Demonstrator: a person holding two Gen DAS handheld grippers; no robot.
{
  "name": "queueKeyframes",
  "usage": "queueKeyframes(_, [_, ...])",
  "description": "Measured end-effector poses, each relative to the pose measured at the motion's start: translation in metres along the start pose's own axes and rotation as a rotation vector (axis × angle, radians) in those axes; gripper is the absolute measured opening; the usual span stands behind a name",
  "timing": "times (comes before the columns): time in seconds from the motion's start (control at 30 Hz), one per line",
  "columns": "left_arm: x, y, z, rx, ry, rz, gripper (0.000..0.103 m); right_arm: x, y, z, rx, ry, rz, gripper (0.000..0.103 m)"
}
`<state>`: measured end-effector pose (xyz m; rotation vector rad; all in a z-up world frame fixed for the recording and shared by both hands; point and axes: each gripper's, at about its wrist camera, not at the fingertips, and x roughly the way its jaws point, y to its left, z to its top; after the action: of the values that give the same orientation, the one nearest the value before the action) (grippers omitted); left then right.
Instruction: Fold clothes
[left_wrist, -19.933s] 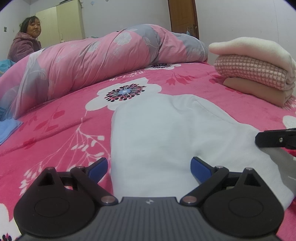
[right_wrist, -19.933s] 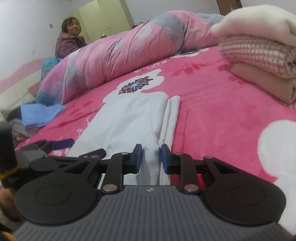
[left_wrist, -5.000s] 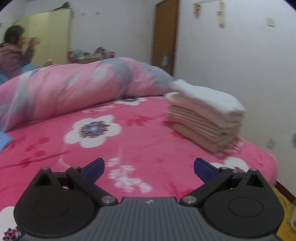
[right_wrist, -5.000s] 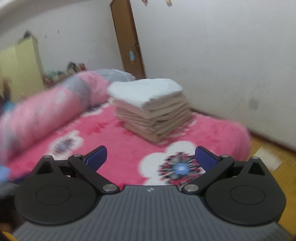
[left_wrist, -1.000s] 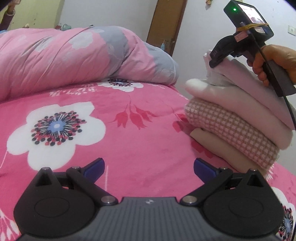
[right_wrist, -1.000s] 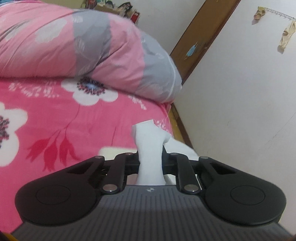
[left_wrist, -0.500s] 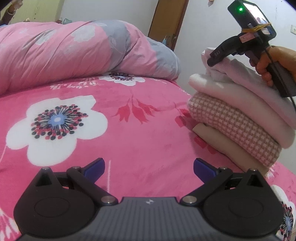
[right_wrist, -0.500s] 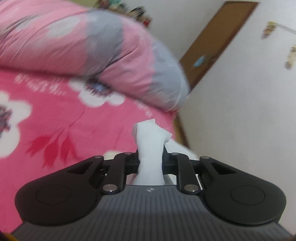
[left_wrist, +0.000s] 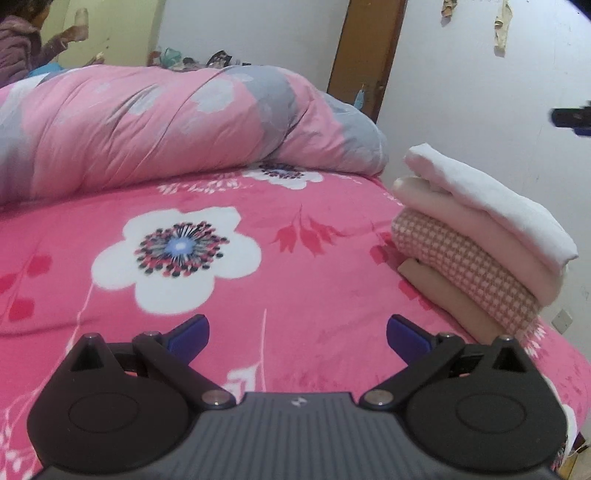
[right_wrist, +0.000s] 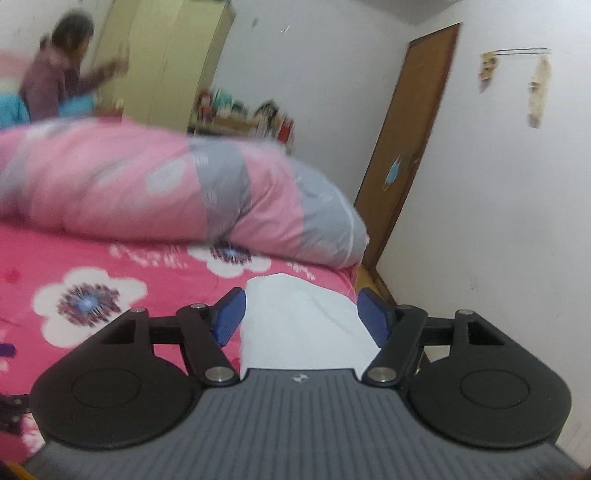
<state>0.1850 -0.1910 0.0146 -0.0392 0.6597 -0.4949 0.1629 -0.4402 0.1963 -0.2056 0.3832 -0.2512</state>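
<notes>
Folded white garment (left_wrist: 491, 199) lying on top of the stack of folded clothes (left_wrist: 472, 258) at the bed's (left_wrist: 295, 280) right edge; soft, light, limp, likely to slump unless pinched through all layers at a folded edge. Right gripper (right_wrist: 300, 314) opening above it, pads clear of cloth. Left gripper (left_wrist: 297, 334) wide apart, empty, over the pink cover

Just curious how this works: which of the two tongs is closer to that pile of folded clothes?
Right. The right tongs hang just above the white garment topping the pile, jaws opening. The left tongs sit back over the bedspread, left of the pile.
</notes>
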Motion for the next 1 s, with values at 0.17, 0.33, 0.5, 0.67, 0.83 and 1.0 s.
queueKeyframes(0.17, [0.024, 0.013, 0.005, 0.052, -0.011, -0.046, 0.102, 0.011, -0.014, -0.008, 0.123, -0.052, -0.014, 0.066])
queueKeyframes(0.33, [0.075, 0.018, 0.052, 0.165, 0.162, -0.181, 0.096, 0.079, -0.022, 0.043, 0.279, -0.018, 0.049, 0.063])
queueKeyframes(0.5, [0.08, 0.049, 0.056, 0.016, 0.21, -0.244, 0.096, 0.097, -0.028, 0.053, 0.442, -0.075, 0.04, 0.063])
queueKeyframes(0.67, [0.068, 0.055, 0.084, 0.016, 0.263, -0.197, 0.096, 0.101, -0.047, 0.032, 0.538, 0.065, -0.008, 0.063])
queueKeyframes(0.83, [0.053, 0.036, 0.151, -0.015, 0.323, -0.179, 0.092, 0.068, -0.065, 0.04, 0.385, 0.19, -0.098, 0.063])
queueKeyframes(1.0, [0.048, 0.015, 0.208, -0.109, 0.39, -0.076, 0.068, 0.069, -0.022, 0.043, 0.059, 0.339, -0.055, 0.066])
